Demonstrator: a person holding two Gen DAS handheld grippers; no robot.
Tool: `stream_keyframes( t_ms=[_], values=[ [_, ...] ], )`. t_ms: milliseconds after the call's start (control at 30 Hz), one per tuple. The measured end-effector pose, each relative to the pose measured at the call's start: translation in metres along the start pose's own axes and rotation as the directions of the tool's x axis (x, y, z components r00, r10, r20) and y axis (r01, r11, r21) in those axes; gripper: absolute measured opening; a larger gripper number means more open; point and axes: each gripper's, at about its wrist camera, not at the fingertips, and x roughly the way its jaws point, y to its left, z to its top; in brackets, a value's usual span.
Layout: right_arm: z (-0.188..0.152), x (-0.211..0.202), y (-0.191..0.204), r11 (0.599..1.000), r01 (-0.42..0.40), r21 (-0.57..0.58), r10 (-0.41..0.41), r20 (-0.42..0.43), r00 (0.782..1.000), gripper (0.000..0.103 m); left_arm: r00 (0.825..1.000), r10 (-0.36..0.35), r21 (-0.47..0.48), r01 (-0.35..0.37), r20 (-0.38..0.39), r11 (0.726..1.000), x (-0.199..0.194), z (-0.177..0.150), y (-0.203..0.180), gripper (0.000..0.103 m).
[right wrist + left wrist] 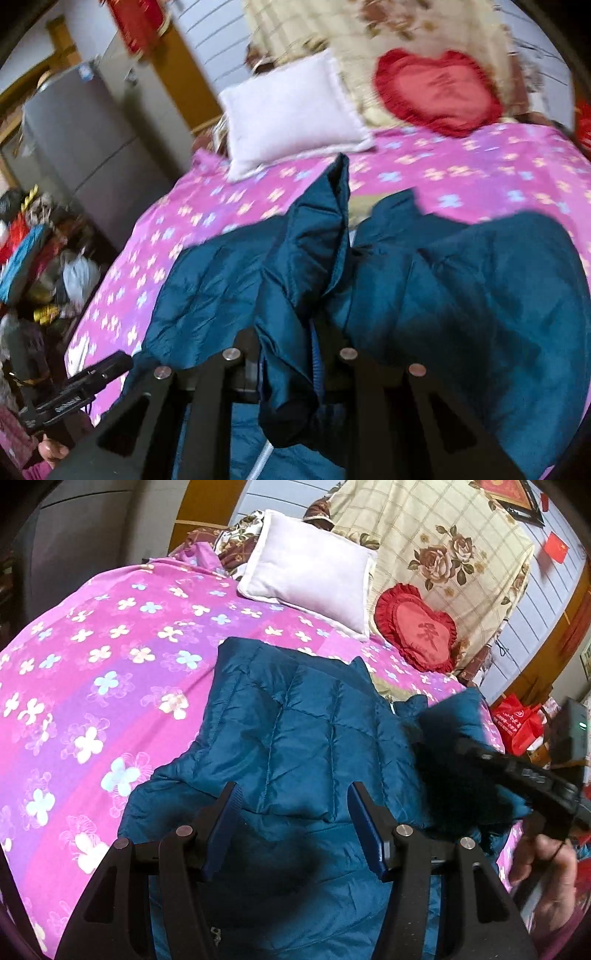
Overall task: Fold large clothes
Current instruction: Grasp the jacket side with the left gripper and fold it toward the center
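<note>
While the right gripper (295, 354) pinches a raised fold of the teal quilted jacket (295, 731) at centre frame on the pink floral bedspread (92, 657), the left gripper (293, 812) hovers spread above it; slick fabric could slip free.

jacket (295, 731): quilted cloth, shining slightly | bedcover (110, 657): matt printed cloth | left gripper (293, 823): matt black plastic, ribbed blue pads (364, 827)

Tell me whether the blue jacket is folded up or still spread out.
Partly folded. The blue jacket lies mostly spread on the pink bedspread, while the right gripper, shut on an edge, lifts it; the left gripper hovers open.
</note>
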Motion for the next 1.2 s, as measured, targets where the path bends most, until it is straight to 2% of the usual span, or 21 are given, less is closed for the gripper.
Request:
stream_keyframes(
  t_ms=[133,200,267,300,367,467,567,633,700,800,867,967,1067,1100,1167,1200],
  values=[
    [-0.009,0.043,0.011,0.999,-0.037,0.012,0.038,-0.064,0.997,0.021,1.0,-0.022,-0.002,0.022,0.002,1.0,0.003,0.001,0.002,0.039],
    [-0.012,0.052,0.014,0.998,-0.054,0.011,0.055,-0.086,0.995,0.032,0.999,-0.051,-0.019,0.051,0.003,0.998,0.003,0.002,0.004,0.039],
    [-0.014,0.045,0.014,0.992,-0.117,0.039,0.12,-0.084,0.989,0.065,0.996,-0.087,-0.036,0.087,0.011,0.996,0.003,0.003,0.005,0.039],
    [-0.014,0.041,0.014,0.991,-0.129,0.044,0.132,-0.071,0.989,0.069,0.995,-0.101,-0.042,0.101,0.013,0.994,0.003,0.002,0.005,0.039],
    [-0.011,0.012,0.011,0.989,-0.147,0.035,0.148,-0.024,0.989,0.07,0.991,-0.133,-0.049,0.133,0.011,0.99,0.005,0.001,0.002,0.045],
    [-0.009,-0.029,-0.001,0.993,-0.113,0.016,0.112,0.035,0.993,0.07,0.98,-0.198,-0.08,0.197,-0.004,0.977,0.012,-0.002,-0.001,0.05],
    [-0.017,-0.066,-0.016,0.997,-0.076,0.007,0.075,0.074,0.994,0.075,0.975,-0.215,-0.123,0.207,-0.053,0.971,0.027,-0.003,-0.008,0.051],
    [-0.026,-0.087,-0.03,1.0,-0.011,-0.003,0.011,0.088,0.996,0.077,0.975,-0.21,-0.124,0.2,-0.07,0.972,0.036,-0.005,-0.018,0.051],
    [-0.03,-0.096,-0.045,0.999,0.037,-0.002,-0.037,0.078,0.996,0.078,0.979,-0.186,-0.097,0.179,-0.078,0.979,0.042,-0.007,-0.031,0.051],
    [-0.042,-0.108,-0.074,0.995,0.096,0.032,-0.098,0.065,0.993,0.078,0.993,-0.107,-0.061,0.103,-0.055,0.993,0.05,-0.009,-0.052,0.051],
    [-0.049,-0.117,-0.092,0.989,0.134,0.064,-0.138,0.079,0.987,0.078,0.994,-0.103,-0.041,0.101,-0.044,0.994,0.056,-0.011,-0.066,0.051],
    [-0.058,-0.131,-0.118,0.98,0.154,0.124,-0.167,0.099,0.981,0.079,0.997,-0.069,-0.011,0.068,-0.046,0.998,0.064,-0.013,-0.083,0.051],
    [-0.067,-0.133,-0.131,0.975,0.16,0.153,-0.175,0.092,0.98,0.079,0.999,0.013,0.014,-0.012,-0.048,1.0,0.073,-0.011,-0.093,0.05],
    [-0.07,-0.133,-0.134,0.975,0.165,0.151,-0.18,0.087,0.98,0.079,0.998,0.022,0.012,-0.021,-0.064,1.0,0.078,-0.01,-0.093,0.048],
    [-0.076,-0.133,-0.136,0.974,0.174,0.143,-0.186,0.078,0.979,0.079,0.997,-0.007,0.016,0.008,-0.08,1.0,0.083,-0.005,-0.09,0.002],
    [-0.077,-0.133,-0.136,0.974,0.177,0.139,-0.189,0.078,0.979,0.079,0.996,0.001,0.035,0.002,-0.084,0.999,0.082,-0.001,-0.09,0.002]
  ],
)
